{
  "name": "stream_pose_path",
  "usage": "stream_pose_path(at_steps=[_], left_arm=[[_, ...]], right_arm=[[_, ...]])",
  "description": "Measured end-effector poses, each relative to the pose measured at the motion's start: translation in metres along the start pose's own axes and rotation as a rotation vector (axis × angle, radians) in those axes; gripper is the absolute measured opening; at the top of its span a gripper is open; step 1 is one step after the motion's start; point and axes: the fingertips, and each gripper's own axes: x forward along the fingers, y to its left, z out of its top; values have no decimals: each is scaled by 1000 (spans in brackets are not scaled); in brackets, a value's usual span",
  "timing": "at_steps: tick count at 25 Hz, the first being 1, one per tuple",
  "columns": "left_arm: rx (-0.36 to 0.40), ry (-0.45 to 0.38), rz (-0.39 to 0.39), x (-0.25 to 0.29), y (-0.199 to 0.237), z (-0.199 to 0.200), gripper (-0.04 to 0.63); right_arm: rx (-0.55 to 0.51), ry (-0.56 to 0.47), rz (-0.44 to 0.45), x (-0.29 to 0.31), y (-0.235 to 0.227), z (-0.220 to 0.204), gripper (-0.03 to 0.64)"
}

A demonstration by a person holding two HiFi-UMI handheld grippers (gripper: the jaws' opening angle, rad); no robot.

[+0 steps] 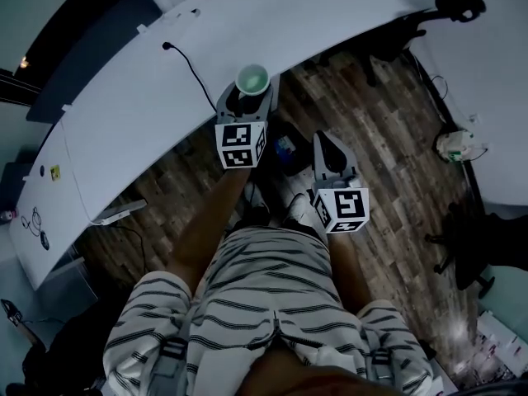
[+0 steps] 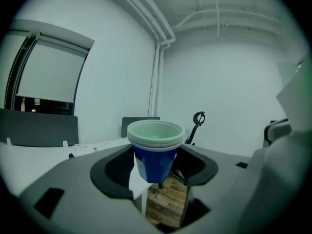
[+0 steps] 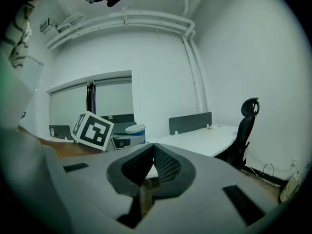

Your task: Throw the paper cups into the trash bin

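A stack of paper cups [image 1: 252, 79], blue outside with white rims, sits upright between the jaws of my left gripper [image 1: 250, 96], over the near edge of the white desk [image 1: 148, 97]. In the left gripper view the paper cups [image 2: 156, 147] fill the gap of the left gripper [image 2: 157, 172], whose jaws press on their sides. My right gripper [image 1: 328, 148] hangs over the wooden floor to the right, its jaws closed together with nothing in them. In the right gripper view the right gripper [image 3: 152, 149] shows its pads meeting, and the paper cups [image 3: 135, 132] appear beyond it. No trash bin is clearly recognisable.
A dark object with a blue patch [image 1: 285, 144] lies on the floor between the grippers. A black cable [image 1: 191, 73] runs across the desk. Office chairs stand at the top right [image 1: 450, 8] and right [image 1: 466, 250]. A second white table [image 1: 487, 81] is at the right.
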Motion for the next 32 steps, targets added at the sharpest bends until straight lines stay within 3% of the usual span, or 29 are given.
stream_pose_path(at_steps=[17, 32], left_arm=[[41, 1, -96, -38, -56, 4, 290], [37, 74, -181, -48, -99, -27, 290]], right_arm=[[9, -34, -45, -18, -22, 11, 17], [54, -1, -117, -30, -49, -12, 17]])
